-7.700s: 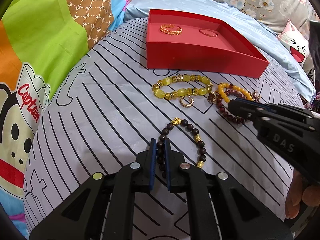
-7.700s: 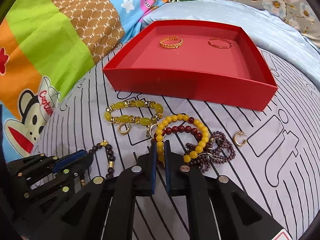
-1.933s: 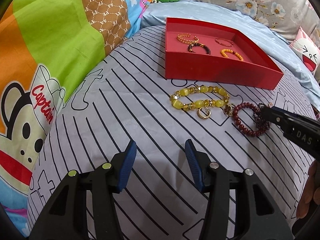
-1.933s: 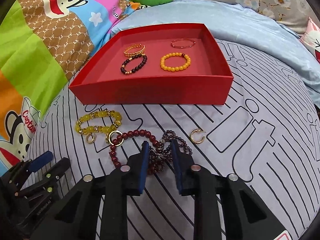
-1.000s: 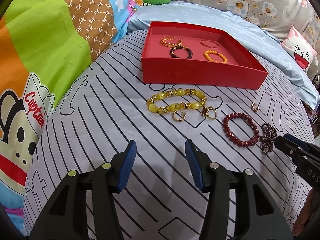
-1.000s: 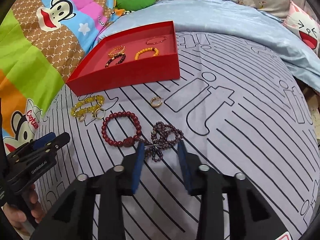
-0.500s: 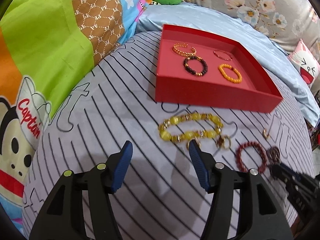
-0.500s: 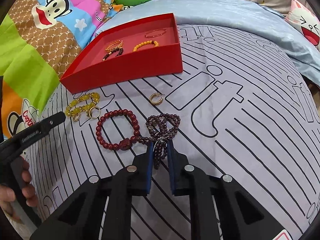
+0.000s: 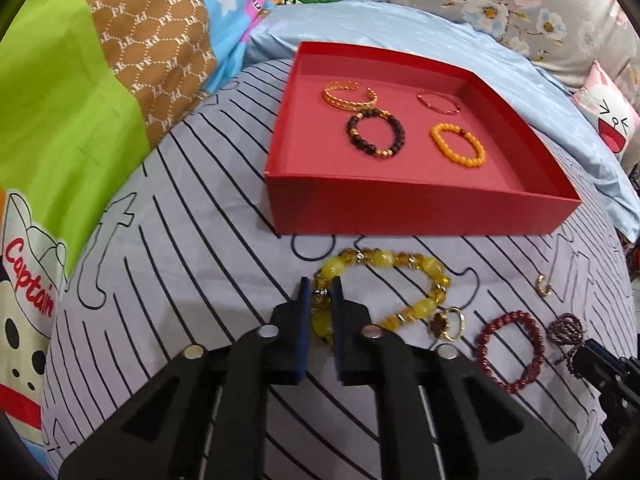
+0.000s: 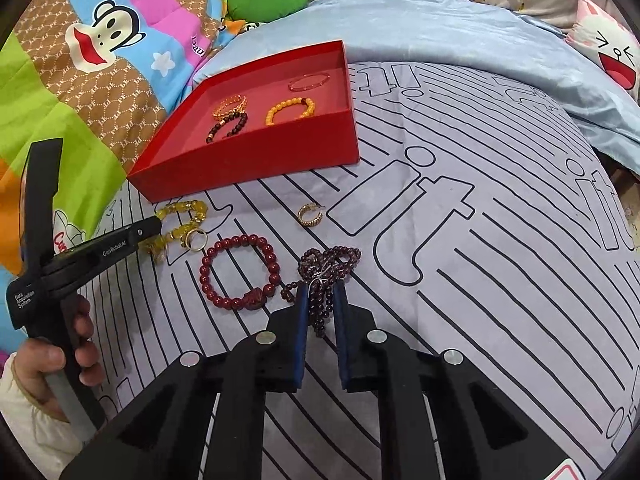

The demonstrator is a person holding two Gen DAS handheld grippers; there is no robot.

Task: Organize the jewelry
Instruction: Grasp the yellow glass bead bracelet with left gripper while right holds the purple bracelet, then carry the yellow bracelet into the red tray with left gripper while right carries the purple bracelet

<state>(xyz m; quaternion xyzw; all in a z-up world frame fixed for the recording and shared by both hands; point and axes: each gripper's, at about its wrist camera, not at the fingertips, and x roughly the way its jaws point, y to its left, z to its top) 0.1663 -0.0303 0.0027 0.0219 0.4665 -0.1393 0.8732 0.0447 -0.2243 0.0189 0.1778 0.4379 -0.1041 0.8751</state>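
Left gripper (image 9: 320, 290) low over the striped grey bedsheet (image 9: 168, 264), blue pads pinched onto the left end of the yellow bead bracelet (image 9: 400, 276), one bead caught between them, rest of the loop lying on the sheet just in front of the red tray (image 9: 400, 212). In the right wrist view the same left gripper (image 10: 154, 226) comes in from the left edge, held by the left hand (image 10: 60, 356), tip on the yellow bracelet (image 10: 184, 216). Gold ring (image 9: 454, 322) and a small dark charm touch the bracelet's right end.

Inside the tray: gold chain cuff (image 9: 350, 94) back left, thin red bangle (image 9: 438, 102) back right, dark bead bracelet (image 9: 376, 134) front left, orange bead bracelet (image 9: 458, 144) front right, all apart from each other except cuff and dark bracelet nearly touching.

Further right on the sheet: dark red bead bracelet (image 10: 240, 272), flat, untouched, between the yellow one and the garnet strand. Gold hoop earring (image 10: 310, 214) lies alone, nearer the tray.

Right gripper (image 10: 320, 300) closed down on the tangled dark garnet bead strand (image 10: 328, 268), lower loops squeezed between the pads, upper bunch spilling out ahead on the sheet. From the left wrist view the right gripper (image 9: 588, 350) shows at the far right edge, tip at the strand (image 9: 566, 328)

Colourful cartoon monkey quilt (image 9: 80, 100) along the left, light blue blanket (image 10: 460, 28) behind the tray
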